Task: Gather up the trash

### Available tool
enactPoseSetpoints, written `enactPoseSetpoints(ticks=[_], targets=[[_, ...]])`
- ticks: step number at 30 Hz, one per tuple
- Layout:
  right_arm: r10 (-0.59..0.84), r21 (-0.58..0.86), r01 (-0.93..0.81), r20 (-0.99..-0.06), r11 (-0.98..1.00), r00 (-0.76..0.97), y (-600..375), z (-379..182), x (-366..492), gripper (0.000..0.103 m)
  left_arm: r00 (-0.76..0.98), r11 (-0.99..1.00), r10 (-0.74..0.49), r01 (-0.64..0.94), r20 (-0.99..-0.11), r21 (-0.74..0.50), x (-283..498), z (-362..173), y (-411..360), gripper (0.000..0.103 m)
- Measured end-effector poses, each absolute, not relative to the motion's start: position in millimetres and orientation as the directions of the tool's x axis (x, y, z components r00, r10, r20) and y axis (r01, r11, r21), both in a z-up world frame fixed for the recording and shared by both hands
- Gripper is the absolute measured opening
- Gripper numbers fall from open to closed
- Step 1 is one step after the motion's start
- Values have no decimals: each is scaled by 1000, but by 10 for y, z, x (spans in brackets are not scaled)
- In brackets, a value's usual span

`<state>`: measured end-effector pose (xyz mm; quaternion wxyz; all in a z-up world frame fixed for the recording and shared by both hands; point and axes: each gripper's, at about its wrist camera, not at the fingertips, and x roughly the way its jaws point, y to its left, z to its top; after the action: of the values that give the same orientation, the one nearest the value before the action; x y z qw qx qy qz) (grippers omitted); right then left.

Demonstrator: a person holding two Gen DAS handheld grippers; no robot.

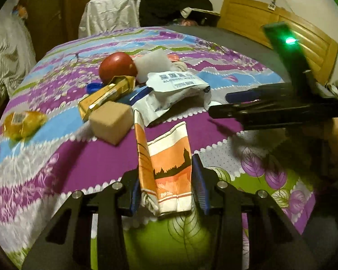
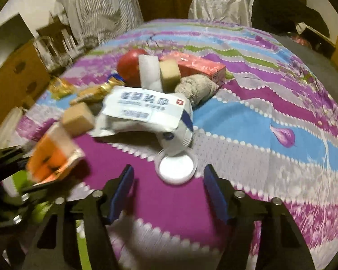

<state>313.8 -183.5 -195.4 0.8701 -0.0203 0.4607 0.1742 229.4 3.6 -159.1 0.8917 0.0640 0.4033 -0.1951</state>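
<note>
The left gripper [image 1: 166, 186] pinches the orange-and-white wrapper [image 1: 169, 168] lifted clear of the bedspread [image 1: 56, 157] for disposal, while the right gripper [image 2: 169, 191], spread, faces the white lid [image 2: 176, 168] near the bedspread's middle.

— Where can your right gripper [image 2: 169, 189] pass?

— Your jaws stand apart over bare bedspread [image 2: 270, 117]; only the white lid [image 2: 176, 168] lies ahead between them, and the right side is open cloth.

— And further on?

— The wipes pack [image 2: 144, 110] touches the lid's far edge, with the tan cube [image 2: 77, 118] and the left gripper's orange wrapper [image 2: 54, 155] crowding your left.
</note>
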Motion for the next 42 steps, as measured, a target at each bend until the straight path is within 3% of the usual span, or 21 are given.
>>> enactPoseSetpoints(ticks=[3, 5, 12, 16, 19, 22, 27, 31, 32, 34, 36, 37, 40, 42], targets=[[246, 79, -321, -818, 944, 521, -1778, -2028, 3185, 52, 604, 921, -292, 387, -742, -48, 2286, -1590, 49, 38], [225, 58, -311, -815, 948, 534, -1769, -2045, 3184, 41, 608, 924, -287, 379, -740, -46, 2283, -1590, 44, 38], [259, 93, -301, -772, 949, 580, -1881, -1912, 2758, 41, 655, 941, -267, 334, -706, -46, 2152, -1480, 131, 38], [404, 281, -303, -754, 911, 517, -2010, -1891, 2430, 41, 674, 945, -273, 323, -687, -59, 2027, -1368, 143, 38], [606, 544, -276, -656, 793, 449, -2193, -1918, 2305, 41, 687, 944, -281, 325, -670, -63, 1916, -1276, 137, 38], [794, 784, -232, -469, 576, 387, -2335, -1959, 2195, 41, 703, 947, -281, 314, -653, -70, 1821, -1190, 176, 38], [847, 816, -289, -392, 501, 360, -2208, -1827, 1945, 42, 723, 957, -260, 283, -640, -69, 1734, -1111, 271, 38], [954, 940, -272, -130, 205, 270, -2157, -1876, 1909, 42, 732, 963, -251, 258, -633, -84, 1689, -1071, 359, 38], [953, 943, -271, -114, 193, 280, -2159, -1852, 1915, 42, 735, 964, -249, 251, -631, -88, 1683, -1057, 373, 38], [854, 815, -356, -293, 458, 430, -2157, -1530, 1774, 42, 746, 968, -234, 235, -623, -81, 1653, -1025, 404, 38], [738, 635, -423, -379, 646, 558, -2092, -1217, 1598, 42, 762, 973, -219, 219, -609, -75, 1609, -975, 428, 38], [620, 476, -420, -424, 773, 660, -2023, -1026, 1454, 42, 773, 976, -207, 206, -599, -71, 1582, -939, 432, 38], [374, 159, -338, -407, 928, 834, -1848, -708, 1124, 42, 807, 984, -173, 170, -565, -58, 1493, -830, 416, 38], [223, -14, -242, -344, 970, 912, -1769, -590, 936, 42, 834, 989, -140, 142, -534, -38, 1415, -739, 384, 38]])
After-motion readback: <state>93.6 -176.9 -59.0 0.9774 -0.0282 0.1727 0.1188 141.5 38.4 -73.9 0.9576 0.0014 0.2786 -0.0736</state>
